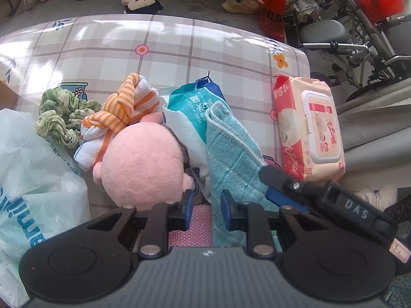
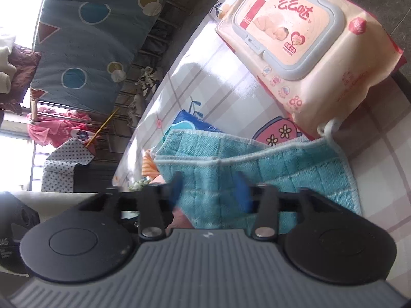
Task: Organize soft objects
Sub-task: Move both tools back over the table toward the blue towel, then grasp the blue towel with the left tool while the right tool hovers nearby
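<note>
Right tongs [image 2: 209, 191] apart, straddling teal towel [image 2: 257, 169] at near right of table [image 1: 179, 51], not clamped. Left tongs [image 1: 204, 209] apart, empty, beside pink plush [image 1: 143, 164]. Risk: closing on a single layer, so fold opens; towel drags blue pack [image 1: 190, 102] underneath.

A table under a glossy plaid cloth with flower prints [image 1: 179, 51] carries a green scrunchie [image 1: 57, 114], a striped knotted cloth [image 1: 120, 113], a pink plush [image 1: 142, 163], a teal tissue pack [image 1: 188, 107], a teal towel [image 1: 231, 154], a pink wipes pack [image 1: 308, 128] and a pale plastic bag [image 1: 30, 179].
</note>
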`<state>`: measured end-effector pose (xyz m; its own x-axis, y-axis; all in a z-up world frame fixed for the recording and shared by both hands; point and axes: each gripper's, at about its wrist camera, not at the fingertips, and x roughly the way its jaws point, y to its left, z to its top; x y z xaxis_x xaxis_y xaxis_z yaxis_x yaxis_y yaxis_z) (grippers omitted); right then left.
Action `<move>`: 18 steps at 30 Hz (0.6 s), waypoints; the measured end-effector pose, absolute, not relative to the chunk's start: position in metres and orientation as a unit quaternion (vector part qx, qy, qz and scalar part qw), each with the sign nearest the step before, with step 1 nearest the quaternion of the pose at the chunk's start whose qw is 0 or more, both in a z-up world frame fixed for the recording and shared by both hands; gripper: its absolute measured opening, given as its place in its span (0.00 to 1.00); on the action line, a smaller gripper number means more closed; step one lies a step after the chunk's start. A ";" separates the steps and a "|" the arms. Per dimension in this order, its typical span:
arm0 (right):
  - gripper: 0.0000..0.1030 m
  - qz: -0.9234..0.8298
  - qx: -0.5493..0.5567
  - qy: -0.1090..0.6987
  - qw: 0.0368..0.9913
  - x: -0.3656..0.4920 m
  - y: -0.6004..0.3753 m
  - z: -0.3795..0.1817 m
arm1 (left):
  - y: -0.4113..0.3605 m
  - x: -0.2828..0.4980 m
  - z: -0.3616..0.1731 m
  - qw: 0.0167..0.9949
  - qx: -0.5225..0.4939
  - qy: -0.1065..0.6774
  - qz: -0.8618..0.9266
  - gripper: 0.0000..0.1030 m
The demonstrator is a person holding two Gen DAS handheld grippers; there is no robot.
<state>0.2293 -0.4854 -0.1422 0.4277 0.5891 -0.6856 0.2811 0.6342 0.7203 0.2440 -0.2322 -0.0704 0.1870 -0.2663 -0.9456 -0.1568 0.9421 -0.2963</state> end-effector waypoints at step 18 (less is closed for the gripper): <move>0.07 0.079 0.625 0.459 0.626 0.143 -0.543 -0.103 | -0.234 0.220 -0.051 0.748 -0.159 0.642 -0.061 0.23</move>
<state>0.1434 -0.5432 -0.1028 0.5658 0.6729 -0.4764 0.4758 0.2054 0.8552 0.2197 -0.2339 -0.0507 0.1689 -0.2956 -0.9403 -0.1136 0.9418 -0.3164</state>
